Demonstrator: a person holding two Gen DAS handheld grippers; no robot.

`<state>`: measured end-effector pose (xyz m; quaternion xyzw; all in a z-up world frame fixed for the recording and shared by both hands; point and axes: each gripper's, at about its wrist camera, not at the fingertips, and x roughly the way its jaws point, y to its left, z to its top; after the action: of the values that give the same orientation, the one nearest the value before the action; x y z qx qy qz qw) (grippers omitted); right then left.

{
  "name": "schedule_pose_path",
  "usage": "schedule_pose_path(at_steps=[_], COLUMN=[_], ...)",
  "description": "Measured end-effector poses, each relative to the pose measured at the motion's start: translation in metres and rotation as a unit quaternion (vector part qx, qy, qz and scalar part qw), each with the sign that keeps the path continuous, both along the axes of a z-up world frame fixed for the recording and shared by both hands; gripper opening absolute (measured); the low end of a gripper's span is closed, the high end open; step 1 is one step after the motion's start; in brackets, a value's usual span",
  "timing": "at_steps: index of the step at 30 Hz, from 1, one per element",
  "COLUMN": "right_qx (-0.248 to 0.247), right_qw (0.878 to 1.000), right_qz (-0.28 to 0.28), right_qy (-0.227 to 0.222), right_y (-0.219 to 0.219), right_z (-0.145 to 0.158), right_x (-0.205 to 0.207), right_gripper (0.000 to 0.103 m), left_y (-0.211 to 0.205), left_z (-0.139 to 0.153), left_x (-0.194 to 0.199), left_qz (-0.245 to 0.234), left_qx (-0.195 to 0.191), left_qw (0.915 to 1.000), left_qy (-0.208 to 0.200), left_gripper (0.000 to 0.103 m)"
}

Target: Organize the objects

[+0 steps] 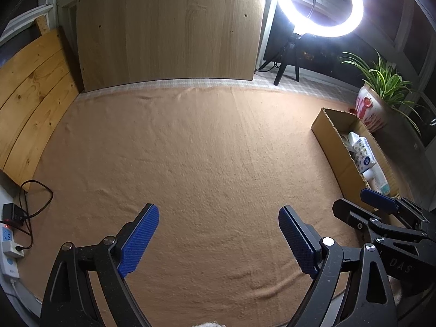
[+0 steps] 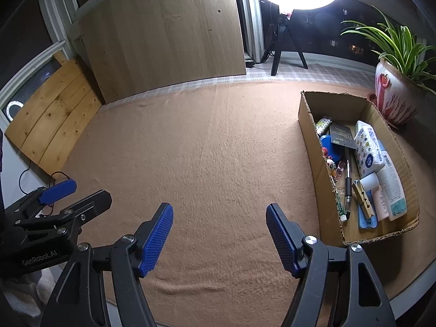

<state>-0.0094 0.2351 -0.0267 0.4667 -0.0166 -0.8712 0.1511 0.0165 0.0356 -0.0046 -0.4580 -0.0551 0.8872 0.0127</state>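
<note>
A cardboard box (image 2: pixel 308 117) stands at the right on the tan cloth (image 2: pixel 204 150). It holds several items: a tissue pack (image 2: pixel 368 147), a white bottle (image 2: pixel 392 188), a wooden clothespin (image 2: pixel 362 196), a black pen (image 2: pixel 348 182) and a blue lid (image 2: pixel 331 147). The box also shows in the left wrist view (image 1: pixel 335 147). My left gripper (image 1: pixel 218 239) is open and empty above the cloth. My right gripper (image 2: pixel 219 238) is open and empty, left of the box. Each gripper shows at the edge of the other's view.
A potted plant (image 2: pixel 395 92) stands behind the box. A ring light (image 1: pixel 318 2) on a tripod is at the back. Wooden boards (image 1: pixel 163 27) lean at the back and left. A power strip (image 1: pixel 8 248) with cables lies at the left edge.
</note>
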Motion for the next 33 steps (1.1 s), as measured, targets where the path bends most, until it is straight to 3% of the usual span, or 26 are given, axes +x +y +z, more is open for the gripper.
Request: schedule_pose_path(at_steps=[33], right_qx=[-0.002], right_qw=[1.000], right_qz=[-0.003], right_qy=[-0.010], right_y=[-0.003], right_z=[-0.008], right_x=[-0.012], right_gripper=[0.067], left_y=[-0.001], left_z=[-0.014], left_x=[-0.015], left_qz=[0.000], left_qx=[-0.002], left_qw=[0.9999], left_qy=[-0.011], left_gripper=[0.093])
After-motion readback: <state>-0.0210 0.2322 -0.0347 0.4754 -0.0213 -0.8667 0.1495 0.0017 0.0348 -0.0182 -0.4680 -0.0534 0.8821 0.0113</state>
